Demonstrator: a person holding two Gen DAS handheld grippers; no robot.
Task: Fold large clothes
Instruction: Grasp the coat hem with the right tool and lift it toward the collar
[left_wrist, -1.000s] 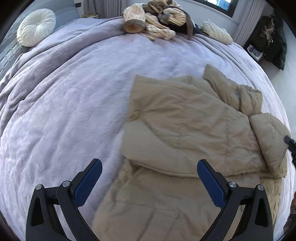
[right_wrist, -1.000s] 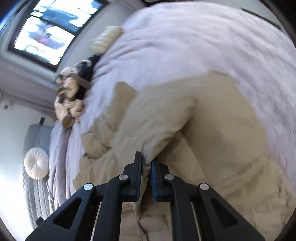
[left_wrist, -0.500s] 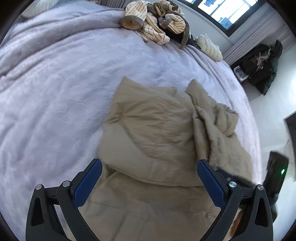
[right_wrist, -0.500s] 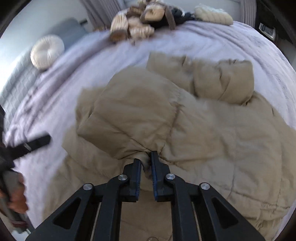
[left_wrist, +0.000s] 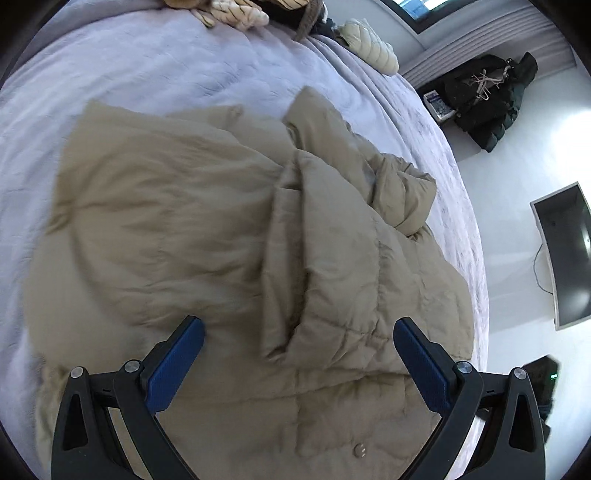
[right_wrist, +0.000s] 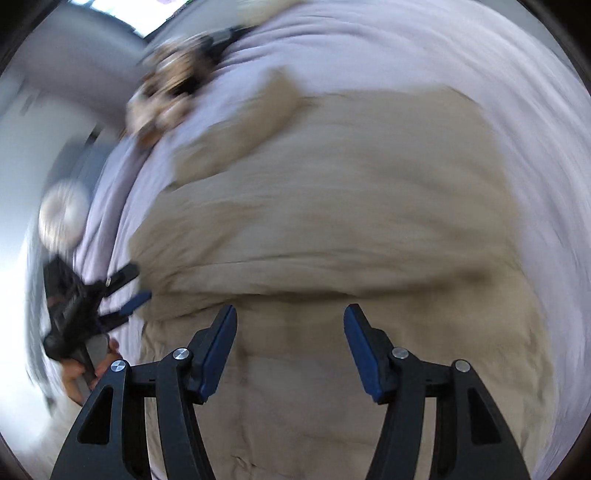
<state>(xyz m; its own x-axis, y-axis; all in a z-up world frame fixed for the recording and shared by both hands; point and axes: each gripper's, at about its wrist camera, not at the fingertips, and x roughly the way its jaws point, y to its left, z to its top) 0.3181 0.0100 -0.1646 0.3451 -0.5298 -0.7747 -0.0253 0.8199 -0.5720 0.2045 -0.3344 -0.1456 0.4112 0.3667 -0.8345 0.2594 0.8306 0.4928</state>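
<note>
Nearest the right wrist camera, the right gripper (right_wrist: 290, 332) now stands released: its jaws have just been opening, and the tan fold they were pinching half a second ago is no longer between the blue pads. That fold has dropped onto the puffy tan coat (right_wrist: 332, 206), which lies spread under both tools on the lilac bedspread (right_wrist: 480, 55).

The left gripper (left_wrist: 297, 352) hangs wide apart above the coat's near hem, gripping nothing, as it did a second ago. From its own view one sleeve (left_wrist: 321, 229) is laid lengthwise over the coat's middle, with the bunched hood (left_wrist: 402, 192) toward the bed's right edge. The person's hand (right_wrist: 79, 373) shows at the bed's left edge in the right view, carrying that left tool.

So the sleeve fold looks placed, and the next grasp is probably on the hem or a side, though that is a guess.

Farther off, a heap of striped clothes (left_wrist: 236, 14) and a pale cushion (left_wrist: 369, 51) sit at the bed's far edge. The right view is too blurred for finer detail.
</note>
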